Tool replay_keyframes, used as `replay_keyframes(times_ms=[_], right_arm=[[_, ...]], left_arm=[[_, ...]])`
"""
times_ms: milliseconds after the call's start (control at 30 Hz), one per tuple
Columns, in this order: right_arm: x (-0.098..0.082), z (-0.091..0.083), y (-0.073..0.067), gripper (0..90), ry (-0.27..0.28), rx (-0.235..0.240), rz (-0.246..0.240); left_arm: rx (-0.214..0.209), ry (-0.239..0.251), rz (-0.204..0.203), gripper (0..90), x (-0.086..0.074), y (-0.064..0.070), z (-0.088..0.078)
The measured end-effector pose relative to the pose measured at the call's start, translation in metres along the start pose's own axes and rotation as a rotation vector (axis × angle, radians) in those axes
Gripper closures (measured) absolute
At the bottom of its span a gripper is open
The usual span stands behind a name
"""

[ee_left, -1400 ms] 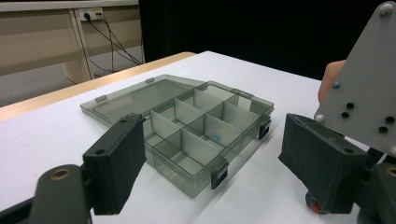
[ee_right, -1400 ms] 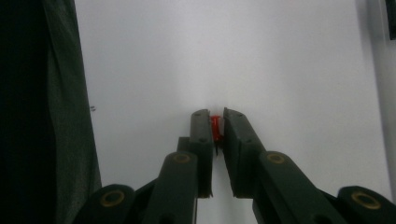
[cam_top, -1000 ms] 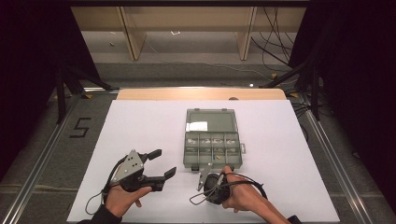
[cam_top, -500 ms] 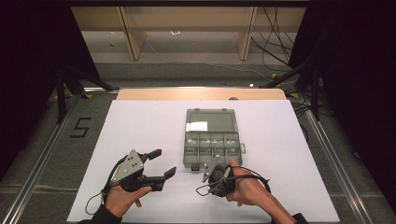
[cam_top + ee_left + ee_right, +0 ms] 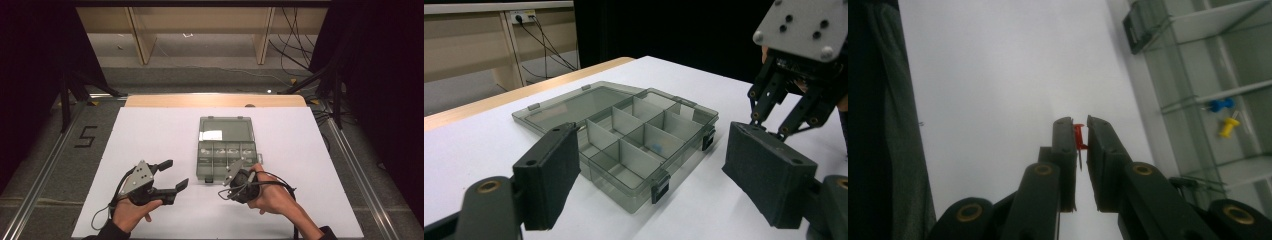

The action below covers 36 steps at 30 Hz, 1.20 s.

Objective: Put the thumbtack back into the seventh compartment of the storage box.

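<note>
Red push pin (image 5: 1078,137) sits clamped betw the jaws of the right gripper (image 5: 1077,131), near their tips; its metal point runs back down the gap toward the gripper body. In right gripper view the pin hangs over bare white tabletop (image 5: 998,75), w/ the box edge off to the right side of the frame.

Right gripper (image 5: 231,186) in high view: held in the person's right hand (image 5: 270,195) just in front of the near edge of the box, jaws nearly together, grasping the pin. Cable loops off it toward the wrist.

Clear grey compartment box (image 5: 226,150) lies open mid-table, lid (image 5: 225,129) flat on the far side, w/ a white label on it. Tray half has dividers making several cells. One cell holds a blue pin (image 5: 1220,105) and a yellow pin (image 5: 1229,126), lying close together, seen thru the clear wall in right gripper view. Dark latches on the box's near wall (image 5: 660,187).

Left gripper (image 5: 171,176) rests in the left hand (image 5: 131,212), well left of the box, jaws spread wide w/ nothing betw them. In left gripper view its own jaws frame the box (image 5: 624,135), and the right gripper's grey plate and linkage (image 5: 796,107) show at upper right.

Table has a wooden strip (image 5: 215,100) along its far edge; a "5" marked on the floor (image 5: 86,136) at left
</note>
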State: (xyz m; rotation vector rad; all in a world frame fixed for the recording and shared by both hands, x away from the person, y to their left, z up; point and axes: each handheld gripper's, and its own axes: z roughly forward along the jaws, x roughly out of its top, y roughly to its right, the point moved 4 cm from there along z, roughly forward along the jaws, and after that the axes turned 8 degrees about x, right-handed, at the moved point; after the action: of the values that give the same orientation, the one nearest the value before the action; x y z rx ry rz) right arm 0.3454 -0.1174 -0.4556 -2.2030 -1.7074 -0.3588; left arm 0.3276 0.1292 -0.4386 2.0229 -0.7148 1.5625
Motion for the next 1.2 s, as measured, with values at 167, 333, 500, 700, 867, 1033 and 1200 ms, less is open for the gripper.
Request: replay_keyframes(times_ms=[167, 333, 500, 700, 867, 1033, 1200], right_arm=[[-0.003, -0.006, 0.007, 82.9, 0.015, -0.012, 0.022], [-0.006, -0.012, 0.012, 82.9, 0.030, -0.028, 0.037], [-0.009, -0.017, 0.018, 82.9, 0.042, -0.041, 0.048], [-0.006, -0.021, 0.026, 82.9, 0.051, -0.064, 0.054], [-0.006, -0.024, 0.032, 82.9, 0.061, -0.073, 0.065], [-0.008, -0.027, 0.036, 82.9, 0.072, -0.086, 0.075], [-0.008, -0.029, 0.040, 82.9, 0.076, -0.093, 0.085]], left_arm=[[-0.003, 0.001, 0.010, 21.2, 0.000, 0.000, 0.000], [-0.004, 0.001, 0.010, 21.2, 0.000, 0.000, 0.000], [-0.003, 0.001, 0.010, 21.2, 0.000, 0.000, 0.000], [0.005, -0.010, 0.013, 21.2, 0.000, -0.001, -0.001], [0.002, -0.006, 0.001, 21.2, 0.000, 0.000, 0.000], [0.004, -0.008, 0.013, 21.2, 0.000, 0.000, 0.000], [0.005, -0.008, 0.013, 21.2, 0.000, -0.001, 0.000]])
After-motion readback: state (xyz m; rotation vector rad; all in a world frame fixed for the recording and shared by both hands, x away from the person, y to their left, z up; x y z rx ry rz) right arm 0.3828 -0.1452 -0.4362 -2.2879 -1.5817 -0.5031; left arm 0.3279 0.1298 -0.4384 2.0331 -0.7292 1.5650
